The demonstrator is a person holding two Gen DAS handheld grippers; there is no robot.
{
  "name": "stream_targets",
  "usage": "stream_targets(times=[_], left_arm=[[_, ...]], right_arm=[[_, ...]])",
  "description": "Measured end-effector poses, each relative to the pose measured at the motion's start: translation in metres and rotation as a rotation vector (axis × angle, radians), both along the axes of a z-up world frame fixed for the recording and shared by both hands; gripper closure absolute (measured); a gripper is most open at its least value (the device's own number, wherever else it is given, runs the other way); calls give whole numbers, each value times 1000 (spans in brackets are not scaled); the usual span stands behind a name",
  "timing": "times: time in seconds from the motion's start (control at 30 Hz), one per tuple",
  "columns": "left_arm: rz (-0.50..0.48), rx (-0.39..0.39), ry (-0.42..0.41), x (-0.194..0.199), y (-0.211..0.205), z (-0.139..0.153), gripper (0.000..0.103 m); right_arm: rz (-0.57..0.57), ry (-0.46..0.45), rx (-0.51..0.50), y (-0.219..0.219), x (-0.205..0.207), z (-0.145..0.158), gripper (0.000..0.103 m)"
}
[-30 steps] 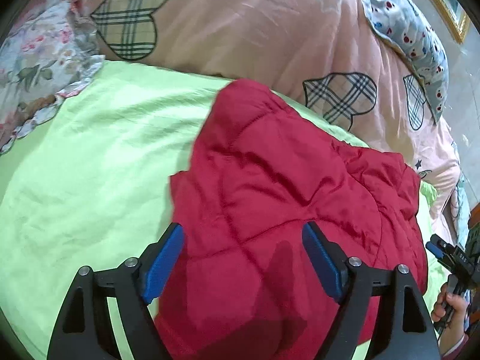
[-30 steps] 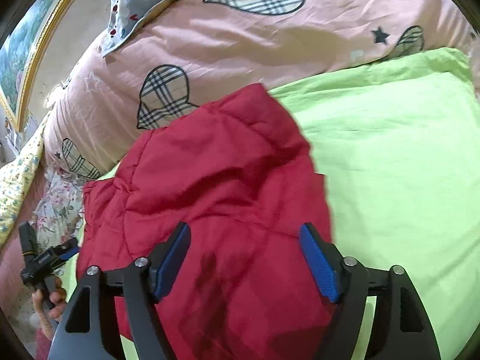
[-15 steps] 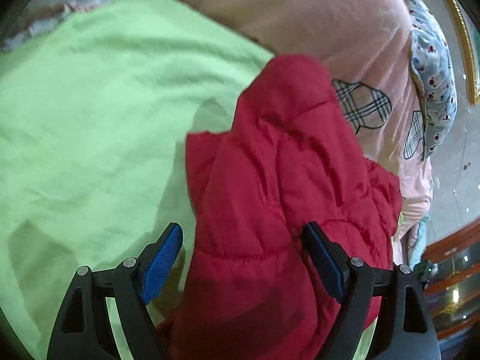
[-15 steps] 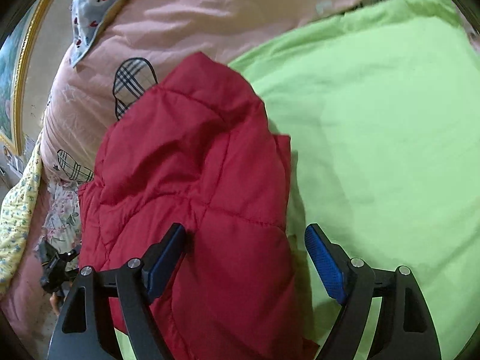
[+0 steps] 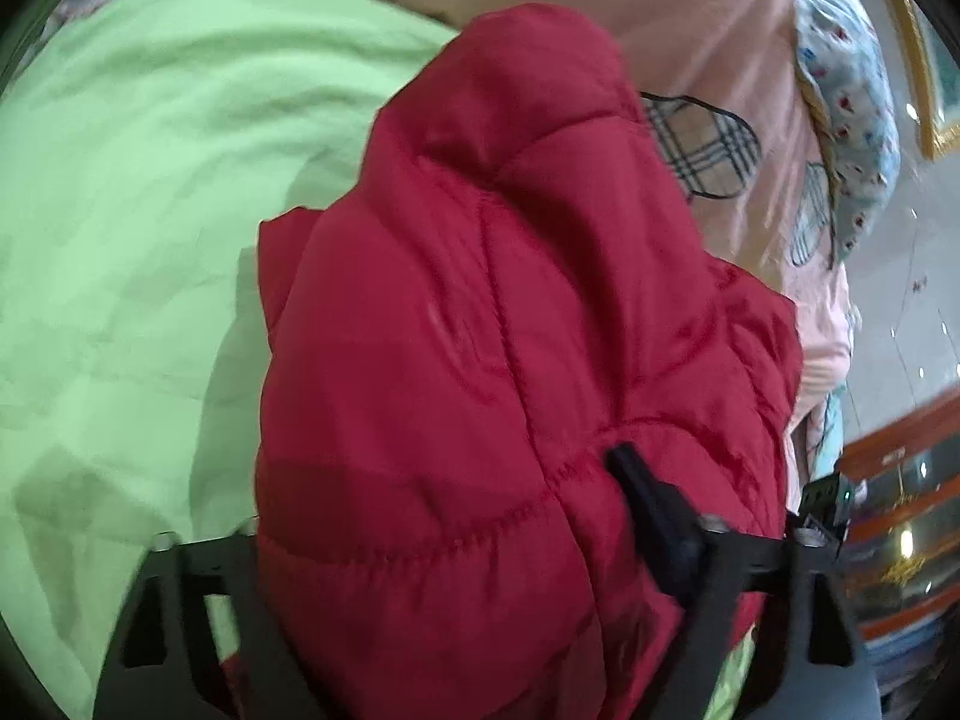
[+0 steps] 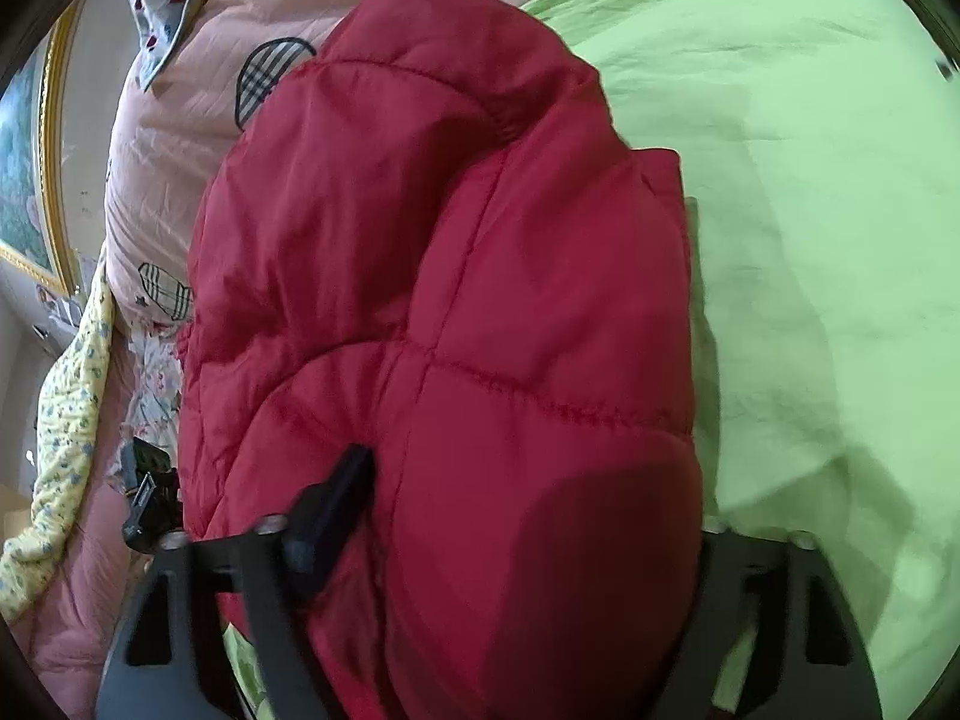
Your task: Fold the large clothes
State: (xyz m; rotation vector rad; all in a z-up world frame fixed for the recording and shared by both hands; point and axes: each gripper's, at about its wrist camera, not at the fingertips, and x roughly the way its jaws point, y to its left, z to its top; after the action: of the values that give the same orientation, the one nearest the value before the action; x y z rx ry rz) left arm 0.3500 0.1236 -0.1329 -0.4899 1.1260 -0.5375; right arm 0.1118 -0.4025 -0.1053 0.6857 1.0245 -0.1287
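Red quilted jacket [image 5: 480, 360] bunched on green bed sheet [image 5: 120, 210], against pink quilt [image 5: 690, 18]. Left gripper [image 5: 438, 516] and right gripper [image 6: 528, 510] jaws wide, jacket bulging between; grip unclear.

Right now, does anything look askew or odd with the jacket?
The red puffer jacket sits as a puffy, bunched mound on the green sheet, edges uneven rather than squared. Both tongs, left and right, press into it. No damage visible.
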Motion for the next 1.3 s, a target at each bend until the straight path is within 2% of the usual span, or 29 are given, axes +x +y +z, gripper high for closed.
stream_targets(times=[0.07, 0.17, 0.23, 0.37, 0.5, 0.73, 0.9, 1.0, 1.1, 1.2, 1.23, 1.27, 1.3], left_arm=[[-14, 4, -18, -6, -2, 8, 42], [-33, -2, -42, -19, -3, 26, 53], [-51, -14, -60, -31, 0, 39, 57], [-93, -28, -80, -66, 9, 61, 60], [-126, -44, -75, -102, 22, 71, 61], [-179, -77, -25, -163, 45, 71, 61], [-180, -42, -25, -174, 50, 64, 61], [-144, 17, -31, -170, 43, 55, 57], [-110, 76, -44, -172, 38, 50, 46], [-78, 142, -64, -177, 33, 49, 25], [-59, 174, -68, -181, 35, 50, 14], [-46, 203, -76, -184, 32, 53, 9], [-40, 230, -87, -186, 32, 57, 9]], right_arm=[[8, -9, 6, 2, -2, 6, 55], [20, -17, -2, 11, -11, 20, 66], [33, -26, -6, 18, -18, 31, 69], [58, -52, 6, 35, -42, 53, 71], [80, -55, 28, 52, -77, 66, 71], [83, -54, 110, 69, -147, 68, 71], [82, -52, 114, 79, -172, 67, 70], [54, -49, 118, 76, -168, 60, 69], [30, -42, 104, 72, -167, 52, 62], [23, -32, 81, 73, -168, 49, 53], [16, -28, 74, 73, -169, 48, 49], [12, -25, 71, 74, -170, 48, 43], [9, -21, 66, 75, -169, 49, 40]])
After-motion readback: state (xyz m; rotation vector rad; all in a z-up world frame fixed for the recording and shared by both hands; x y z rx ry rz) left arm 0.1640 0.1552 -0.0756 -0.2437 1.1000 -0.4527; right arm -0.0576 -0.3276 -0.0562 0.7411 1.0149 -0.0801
